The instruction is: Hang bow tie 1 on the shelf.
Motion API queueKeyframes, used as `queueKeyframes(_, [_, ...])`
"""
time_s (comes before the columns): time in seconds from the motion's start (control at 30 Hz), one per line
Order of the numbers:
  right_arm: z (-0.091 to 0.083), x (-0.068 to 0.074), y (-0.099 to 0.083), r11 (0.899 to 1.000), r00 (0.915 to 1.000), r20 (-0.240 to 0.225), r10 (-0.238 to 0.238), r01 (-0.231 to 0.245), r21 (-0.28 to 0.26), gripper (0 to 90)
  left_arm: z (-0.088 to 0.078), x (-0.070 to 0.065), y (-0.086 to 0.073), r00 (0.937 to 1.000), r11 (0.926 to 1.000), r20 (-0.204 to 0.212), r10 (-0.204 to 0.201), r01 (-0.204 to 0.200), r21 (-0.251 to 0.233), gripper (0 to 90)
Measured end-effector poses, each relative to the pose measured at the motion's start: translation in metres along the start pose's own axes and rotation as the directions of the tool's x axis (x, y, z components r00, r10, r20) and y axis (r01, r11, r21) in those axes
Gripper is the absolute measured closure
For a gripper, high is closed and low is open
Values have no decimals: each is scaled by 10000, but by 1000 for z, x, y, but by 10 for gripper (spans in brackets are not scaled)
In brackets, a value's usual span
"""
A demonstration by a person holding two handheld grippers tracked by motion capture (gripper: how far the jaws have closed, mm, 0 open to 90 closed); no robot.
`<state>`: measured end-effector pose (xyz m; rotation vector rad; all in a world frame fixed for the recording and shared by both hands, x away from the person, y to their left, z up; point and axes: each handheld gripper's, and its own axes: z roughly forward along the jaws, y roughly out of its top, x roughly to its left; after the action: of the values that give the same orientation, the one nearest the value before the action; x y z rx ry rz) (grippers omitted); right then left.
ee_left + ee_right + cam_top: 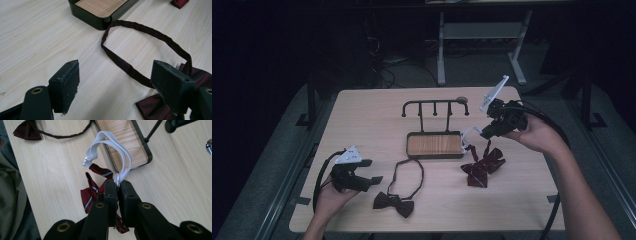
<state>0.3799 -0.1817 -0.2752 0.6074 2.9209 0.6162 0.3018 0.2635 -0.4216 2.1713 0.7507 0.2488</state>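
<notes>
My right gripper (118,185) is shut on the white elastic strap (117,155) of a red striped bow tie (93,191), which hangs below the jaws. From above, that right gripper (482,132) is raised over the table's right side, the striped bow tie (482,167) drooping onto the wood beneath it. A dark maroon bow tie (393,203) with a looped neck band (140,30) lies near the front. My left gripper (374,180) is open just left of it; its pads (66,82) straddle the band without touching it.
A black hanger stand with a wood-inlaid base (434,145) and a top rail of pegs (434,103) sits mid-table. The pale wooden table (362,120) ends close behind my left hand. Dark floor, cables and another desk's legs lie beyond.
</notes>
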Motion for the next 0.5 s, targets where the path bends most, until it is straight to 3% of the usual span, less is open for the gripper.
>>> queueKeyframes(0.5, [-13, -12, 19, 9999, 9996, 279, 98, -100, 67, 843, -1, 0, 0, 10000, 10000, 52, -22, 22, -9, 230])
